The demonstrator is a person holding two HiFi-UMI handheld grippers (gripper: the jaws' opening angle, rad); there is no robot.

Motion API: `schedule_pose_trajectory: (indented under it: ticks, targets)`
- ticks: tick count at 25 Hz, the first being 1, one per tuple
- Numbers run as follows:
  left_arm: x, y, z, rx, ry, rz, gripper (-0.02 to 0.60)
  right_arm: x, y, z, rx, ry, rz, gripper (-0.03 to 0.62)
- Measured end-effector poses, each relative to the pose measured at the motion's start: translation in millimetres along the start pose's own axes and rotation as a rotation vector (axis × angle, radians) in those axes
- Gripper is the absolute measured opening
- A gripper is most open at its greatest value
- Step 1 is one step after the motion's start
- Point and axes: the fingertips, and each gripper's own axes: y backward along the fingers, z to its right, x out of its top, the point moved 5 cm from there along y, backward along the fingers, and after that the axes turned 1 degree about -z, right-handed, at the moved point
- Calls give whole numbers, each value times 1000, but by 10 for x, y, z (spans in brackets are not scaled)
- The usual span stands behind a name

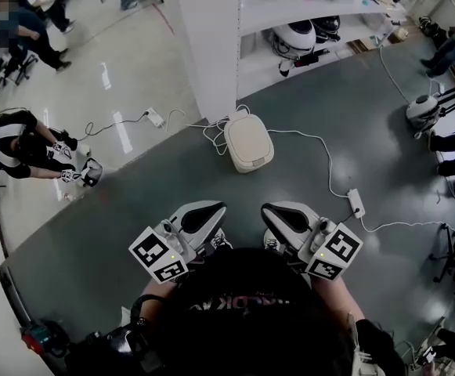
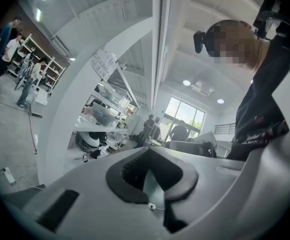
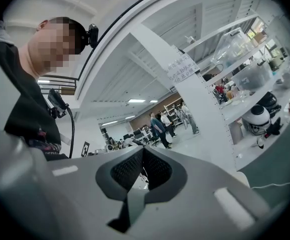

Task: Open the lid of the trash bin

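Note:
The white trash bin [image 1: 248,142] stands on the grey floor by the foot of a white pillar, and its lid is down. Both grippers are held low in front of the person, well short of the bin and pointing toward it. My left gripper [image 1: 208,215] has its jaws together with nothing between them, and in the left gripper view its pads [image 2: 147,151] meet at the tips. My right gripper [image 1: 278,213] is likewise shut and empty, with its pads [image 3: 142,149] closed in the right gripper view. The bin shows in neither gripper view.
A white pillar [image 1: 204,37] rises just behind the bin. White cables [image 1: 309,141] and a power strip [image 1: 355,202] lie on the floor to its right. Shelves with helmets [image 1: 297,37] stand behind it. Another person with grippers [image 1: 23,143] crouches at the left.

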Motion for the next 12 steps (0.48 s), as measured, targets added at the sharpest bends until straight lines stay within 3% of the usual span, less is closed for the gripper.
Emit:
schedule_pose_trajectory:
  ticks: [4, 12]
  targets:
    - [42, 123, -118, -37, -35, -42, 0, -31, -188, -32, -43, -11, 16, 7]
    - [83, 387, -499, -90, -23, -87, 0, -98, -524, 107, -176, -42, 51, 8]
